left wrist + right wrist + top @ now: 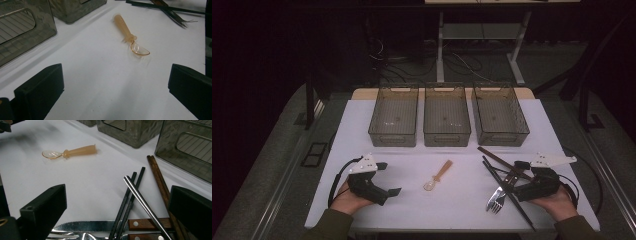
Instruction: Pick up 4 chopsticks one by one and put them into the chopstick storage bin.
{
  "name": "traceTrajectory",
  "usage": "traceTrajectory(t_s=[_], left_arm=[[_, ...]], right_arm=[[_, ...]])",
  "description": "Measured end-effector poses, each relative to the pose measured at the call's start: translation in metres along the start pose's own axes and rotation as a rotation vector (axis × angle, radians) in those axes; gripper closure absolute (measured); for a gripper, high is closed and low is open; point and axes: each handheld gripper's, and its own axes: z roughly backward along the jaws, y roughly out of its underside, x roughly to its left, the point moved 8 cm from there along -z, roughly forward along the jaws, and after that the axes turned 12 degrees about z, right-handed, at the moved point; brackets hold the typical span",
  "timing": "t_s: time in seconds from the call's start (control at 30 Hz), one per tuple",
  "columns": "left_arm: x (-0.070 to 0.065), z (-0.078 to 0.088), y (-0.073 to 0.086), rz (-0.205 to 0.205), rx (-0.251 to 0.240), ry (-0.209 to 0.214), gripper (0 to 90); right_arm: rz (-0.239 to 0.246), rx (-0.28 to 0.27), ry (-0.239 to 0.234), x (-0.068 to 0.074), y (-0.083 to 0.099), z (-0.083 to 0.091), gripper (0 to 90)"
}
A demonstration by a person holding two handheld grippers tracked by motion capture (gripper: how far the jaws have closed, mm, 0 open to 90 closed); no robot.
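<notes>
A translucent orange spoon lies in the middle of the white table, also seen as the spoon and spoon. To its right is a pile of cutlery: a wood-handled knife, a fork, black chopsticks, brown chopsticks and a metal chopstick. My left gripper rests open to the left of the spoon, jaws empty. My right gripper stands open at the pile, with the knife and chopsticks lying between its jaws and untouched by them.
Three empty grey see-through bins stand in a row at the back: left bin, middle bin, right bin. A hand holds each gripper near the table's front edge. Dark floor and table legs lie beyond.
</notes>
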Motion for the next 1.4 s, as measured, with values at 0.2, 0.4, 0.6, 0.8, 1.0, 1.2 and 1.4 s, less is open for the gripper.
traceTrajectory(t_s=[0.2, 0.4, 0.6, 0.8, 1.0, 1.2, 1.4], left_arm=[[-0.001, 0.0, 0.0, 0.001, -0.005, 0.002, 0.0], [-0.002, -0.001, 0.0, 0.008, -0.017, 0.004, 0.0], [-0.003, -0.005, 0.002, 0.004, -0.007, 0.002, 0.0], [-0.003, -0.005, 0.003, 0.007, -0.01, 0.006, 0.0], [-0.004, -0.004, 0.002, 0.009, -0.018, 0.009, 0.0], [-0.003, -0.003, 0.002, 0.014, -0.017, 0.006, 0.0], [-0.003, -0.002, 0.001, 0.019, -0.023, 0.006, 0.0]], right_arm=[[0.004, 0.011, 0.019, -0.006, -0.001, 0.002, 2.3], [-0.002, 0.011, 0.034, -0.014, -0.001, 0.005, 2.3], [0.005, 0.016, 0.038, -0.017, -0.001, 0.007, 2.3], [0.003, 0.014, 0.044, -0.026, -0.001, 0.007, 2.3], [-0.006, 0.005, 0.051, -0.034, -0.004, 0.009, 2.3], [-0.002, 0.006, 0.059, -0.041, -0.007, 0.009, 2.3], [-0.001, 0.01, 0.074, -0.053, -0.008, 0.011, 4.7]])
